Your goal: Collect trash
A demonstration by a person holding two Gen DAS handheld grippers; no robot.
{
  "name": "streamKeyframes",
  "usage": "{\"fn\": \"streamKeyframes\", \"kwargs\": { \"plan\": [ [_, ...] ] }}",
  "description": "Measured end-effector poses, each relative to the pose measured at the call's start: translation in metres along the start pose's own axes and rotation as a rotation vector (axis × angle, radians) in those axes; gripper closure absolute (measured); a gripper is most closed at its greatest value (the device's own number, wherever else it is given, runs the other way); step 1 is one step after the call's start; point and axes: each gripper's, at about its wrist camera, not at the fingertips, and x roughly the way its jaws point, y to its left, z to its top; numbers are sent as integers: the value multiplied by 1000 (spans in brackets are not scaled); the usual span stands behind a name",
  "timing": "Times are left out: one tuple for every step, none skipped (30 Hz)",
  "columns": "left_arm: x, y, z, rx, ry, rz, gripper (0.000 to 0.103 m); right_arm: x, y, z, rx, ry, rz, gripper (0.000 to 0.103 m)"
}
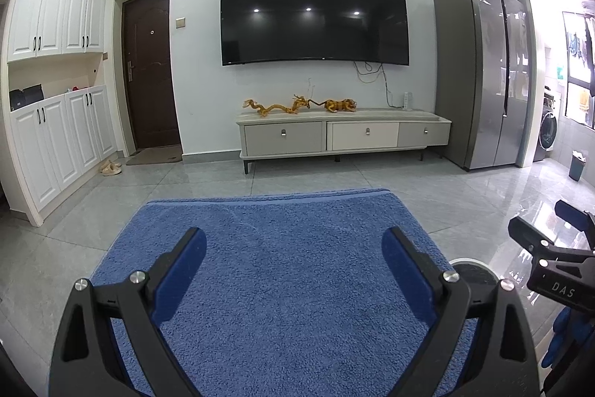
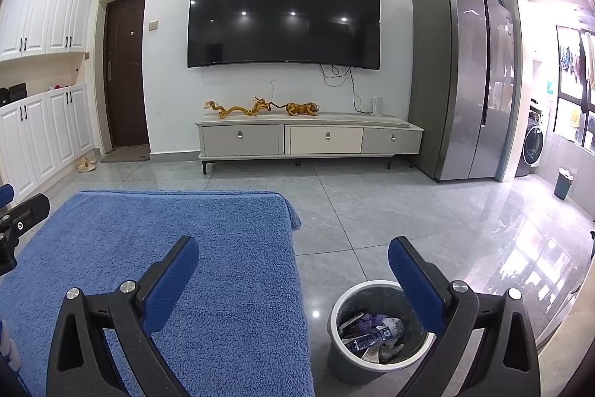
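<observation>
A grey round trash bin (image 2: 344, 359) stands on the floor right of a surface covered by a blue towel (image 2: 208, 285). Several wrappers and crumpled pieces of trash (image 2: 372, 332) lie inside it. My right gripper (image 2: 293, 265) is open and empty, held above the towel's right edge and the bin. My left gripper (image 1: 293, 255) is open and empty above the blue towel (image 1: 290, 248). The bin's rim (image 1: 470, 265) peeks out behind the left gripper's right finger. The right gripper also shows at the right edge of the left wrist view (image 1: 550, 248).
A TV cabinet (image 1: 342, 133) with golden figurines stands under a wall TV (image 1: 312, 13). A tall grey fridge (image 1: 483, 73) is at the right, white cupboards (image 1: 55, 136) and a brown door at the left. A second bin (image 2: 563, 183) stands far right. Grey tiled floor lies between.
</observation>
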Motion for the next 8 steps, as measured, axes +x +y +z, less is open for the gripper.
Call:
{"fn": "streamKeyframes", "kwargs": {
  "plan": [
    [1,0,0,-3,2,0,7,0,0,0,-2,0,0,0],
    [1,0,-1,-3,3,1,7,1,1,0,-3,0,0,0],
    [1,0,-1,-4,3,2,7,1,1,0,-3,0,0,0],
    [1,0,-2,-5,2,2,7,1,1,0,-4,0,0,0],
    [1,0,-2,-6,2,2,7,1,1,0,-4,1,0,0],
    [1,0,-2,-7,2,2,7,1,1,0,-6,1,-1,0],
    [1,0,-2,-6,2,1,7,1,1,1,-6,2,-1,0],
    [0,0,-2,-6,2,2,7,2,1,0,-6,2,-2,0]
  ]
}}
